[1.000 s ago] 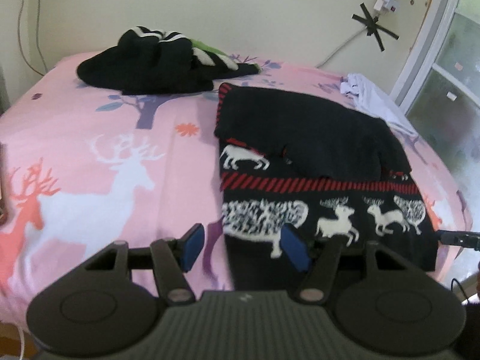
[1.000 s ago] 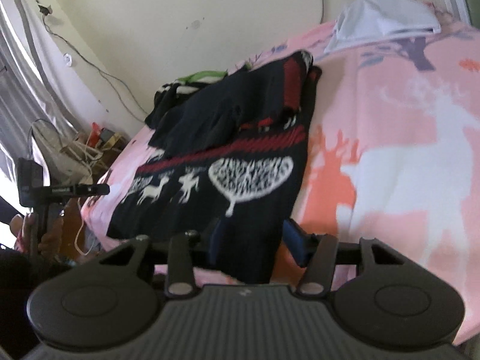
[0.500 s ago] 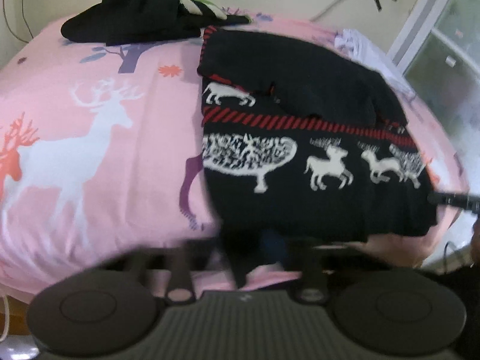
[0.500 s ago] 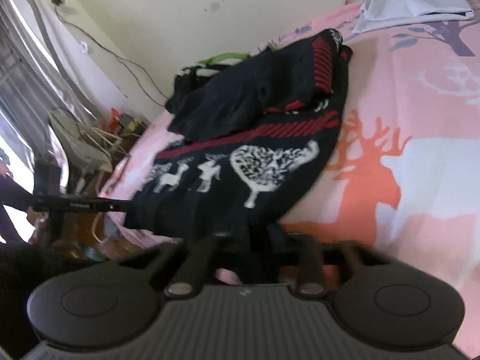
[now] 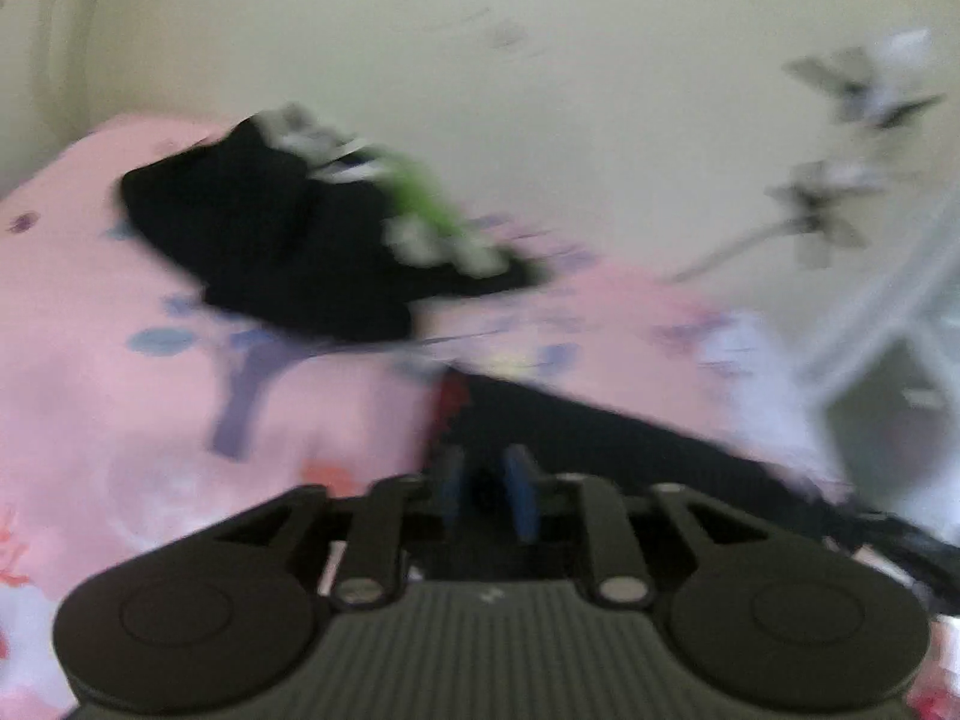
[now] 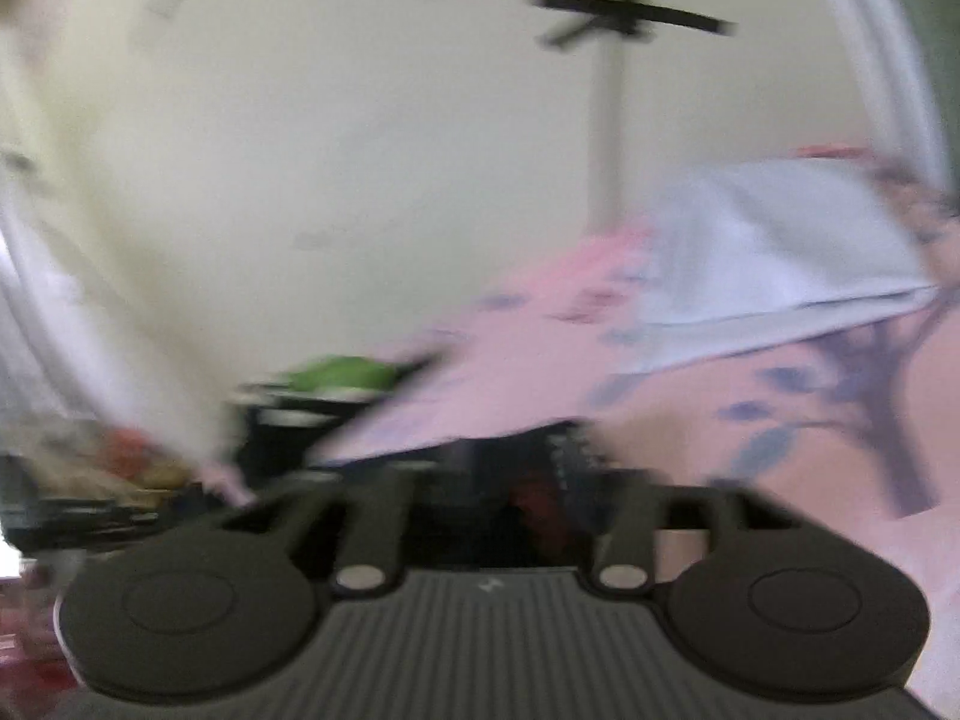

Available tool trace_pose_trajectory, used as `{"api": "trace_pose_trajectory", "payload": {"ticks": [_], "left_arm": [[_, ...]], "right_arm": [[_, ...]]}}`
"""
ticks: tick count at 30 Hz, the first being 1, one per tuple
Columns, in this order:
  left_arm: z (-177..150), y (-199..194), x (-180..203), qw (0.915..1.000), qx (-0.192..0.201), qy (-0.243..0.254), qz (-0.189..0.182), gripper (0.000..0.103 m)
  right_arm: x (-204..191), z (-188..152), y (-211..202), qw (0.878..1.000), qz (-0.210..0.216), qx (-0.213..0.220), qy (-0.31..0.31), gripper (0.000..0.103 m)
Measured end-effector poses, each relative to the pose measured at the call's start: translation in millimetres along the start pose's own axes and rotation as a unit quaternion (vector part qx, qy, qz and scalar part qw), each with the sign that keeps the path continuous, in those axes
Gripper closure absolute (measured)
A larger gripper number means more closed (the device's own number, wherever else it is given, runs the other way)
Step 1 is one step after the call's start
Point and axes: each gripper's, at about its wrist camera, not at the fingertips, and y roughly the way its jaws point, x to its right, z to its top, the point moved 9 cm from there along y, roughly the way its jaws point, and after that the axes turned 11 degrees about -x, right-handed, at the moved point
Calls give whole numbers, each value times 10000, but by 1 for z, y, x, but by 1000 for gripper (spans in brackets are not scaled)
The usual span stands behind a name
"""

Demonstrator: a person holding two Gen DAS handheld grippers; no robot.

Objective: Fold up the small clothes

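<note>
Blurred views along both my grippers as I fold the black patterned sweater (image 5: 600, 438) on the pink bed (image 5: 120, 390). My left gripper (image 5: 485, 489) shows its blue pads close together with dark knit between them; its jaws are opening, and whether the pads press on the cloth I cannot tell for the blur. My right gripper (image 6: 510, 504) has its jaws opening as well, dark red-trimmed fabric lying between its arms; the pads themselves are smeared beyond reading. The sweater lies directly under both tools, its red-edged far border near the bed's middle. A heap of dark clothes (image 5: 288, 240) sits toward the wall, a pale garment (image 6: 780, 240) at the far right corner. To finish this fold well, I judge both hems should meet the far border evenly before I let go, then be smoothed flat.
</note>
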Motion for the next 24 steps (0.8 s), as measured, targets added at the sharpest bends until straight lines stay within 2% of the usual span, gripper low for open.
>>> {"api": "trace_pose_trajectory", "payload": {"ticks": [2,4,8,12,14,16,18,20,23,24], "left_arm": [[-9,9,-4,9995,-158,-34,-274,62],[-16,8,-6,9995,-71,-28,-311,42],[-21,17,8,9992,-117,337,-201,37],[-34,28,20,9962,-187,815,223,31],[-40,28,23,9958,-230,865,196,30],[-43,19,19,9963,-197,837,85,15],[-45,11,15,9961,-50,868,145,9],[-48,7,12,9957,-8,897,251,9],[-51,7,10,9963,-46,836,211,10],[-51,9,9,9961,-63,845,251,15]], "right_arm": [[1,-5,-6,9998,172,44,-44,38],[0,-12,-19,9995,228,197,-120,30],[-7,-22,-21,9984,-26,203,-531,29],[-21,-33,-4,9957,-71,14,-927,29],[-30,-42,0,9916,-207,-47,-1278,31],[-38,-48,6,9858,-402,-43,-1630,33],[-40,-48,10,9821,-552,20,-1799,35],[-40,-42,13,9821,-596,104,-1784,35],[-40,-37,13,9835,-502,203,-1726,36],[-41,-38,14,9828,-516,205,-1761,45]]}}
